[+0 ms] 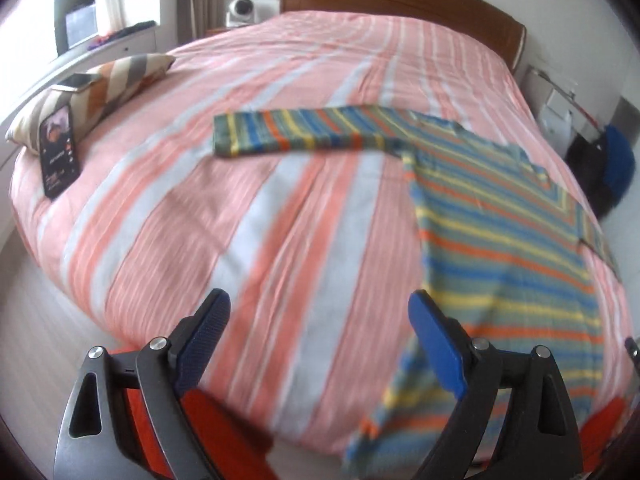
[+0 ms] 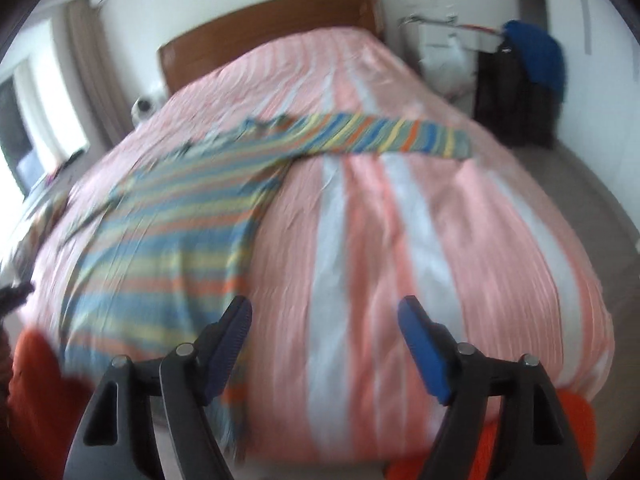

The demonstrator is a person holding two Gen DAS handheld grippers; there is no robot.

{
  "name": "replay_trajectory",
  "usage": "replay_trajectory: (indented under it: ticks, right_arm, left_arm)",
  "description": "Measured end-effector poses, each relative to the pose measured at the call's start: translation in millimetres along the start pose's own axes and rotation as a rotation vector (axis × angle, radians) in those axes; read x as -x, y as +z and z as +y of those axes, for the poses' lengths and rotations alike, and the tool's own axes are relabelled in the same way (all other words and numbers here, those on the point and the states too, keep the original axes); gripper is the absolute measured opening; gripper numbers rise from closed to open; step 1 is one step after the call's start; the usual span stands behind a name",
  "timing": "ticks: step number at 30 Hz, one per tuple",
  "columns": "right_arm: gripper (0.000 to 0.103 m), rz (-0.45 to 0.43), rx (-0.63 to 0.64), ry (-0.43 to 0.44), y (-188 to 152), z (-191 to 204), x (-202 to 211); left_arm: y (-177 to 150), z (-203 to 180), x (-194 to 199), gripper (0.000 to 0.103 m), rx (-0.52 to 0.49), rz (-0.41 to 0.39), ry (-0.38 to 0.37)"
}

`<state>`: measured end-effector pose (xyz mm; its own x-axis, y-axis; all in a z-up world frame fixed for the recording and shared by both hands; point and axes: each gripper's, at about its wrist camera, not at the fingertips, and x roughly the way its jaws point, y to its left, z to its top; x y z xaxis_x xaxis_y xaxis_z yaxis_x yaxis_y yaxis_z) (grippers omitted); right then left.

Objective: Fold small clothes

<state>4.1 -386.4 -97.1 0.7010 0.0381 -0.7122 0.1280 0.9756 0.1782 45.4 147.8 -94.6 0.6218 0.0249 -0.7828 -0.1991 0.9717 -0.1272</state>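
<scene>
While the striped shirt (image 1: pixel 500 240) lies flat on the pink-and-white bedspread (image 1: pixel 240 208), both claws hang above the near edge of the bed with nothing between their pads. In the left wrist view the left gripper (image 1: pixel 320 316) is spread wide, the shirt's body sits at about three o'clock, and one sleeve reaches across toward eleven o'clock; its hem drapes over the bed edge just beside the right-hand blue pad. A striped pillow (image 1: pixel 100 88) with a phone (image 1: pixel 59 152) propped against it sits at ten o'clock. In the right wrist view the right gripper (image 2: pixel 324 320) is likewise spread, the shirt (image 2: pixel 168 240) at nine o'clock, its other sleeve stretching toward one o'clock.
</scene>
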Motion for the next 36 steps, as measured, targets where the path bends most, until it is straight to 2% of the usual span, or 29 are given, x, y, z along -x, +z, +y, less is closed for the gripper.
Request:
replay_trajectory:
  ticks: [2, 5, 8, 9, 13, 15, 17, 28, 36]
  right_arm:
    - [0.075, -0.001, -0.039, -0.010, 5, -4, -14]
    - [0.075, -0.005, -0.036, -0.026, 7, -6, -30]
    - [0.076, 0.019, -0.025, -0.041, 0, -14, -39]
    - [0.079, 0.031, -0.026, -0.042, -4, -16, -41]
    - [0.091, 0.026, 0.049, -0.057, -13, -7, -47]
    - [0.099, 0.030, 0.071, -0.069, -16, -1, -52]
    - [0.103, 0.027, 0.067, -0.064, -18, -1, -58]
    - [0.103, 0.011, 0.068, -0.071, -24, -1, -64]
    - [0.103, 0.008, 0.082, -0.081, -25, 1, -65]
  left_arm:
    - [5, 4, -9, 0.092, -0.018, -0.006, 0.024]
    - [10, -4, -34, 0.092, -0.091, -0.021, 0.112]
    - [5, -5, -56, 0.092, -0.151, 0.009, 0.156]
    - [0, -4, -63, 0.092, -0.158, 0.020, 0.163]
    - [-10, 11, -63, 0.101, -0.052, 0.004, 0.142]
    - [-10, 16, -66, 0.103, -0.030, 0.013, 0.125]
    - [-10, 17, -67, 0.103, -0.026, 0.020, 0.112]
    - [-9, 19, -71, 0.103, -0.020, 0.031, 0.084]
    - [-12, 17, -69, 0.103, -0.016, 0.009, 0.094]
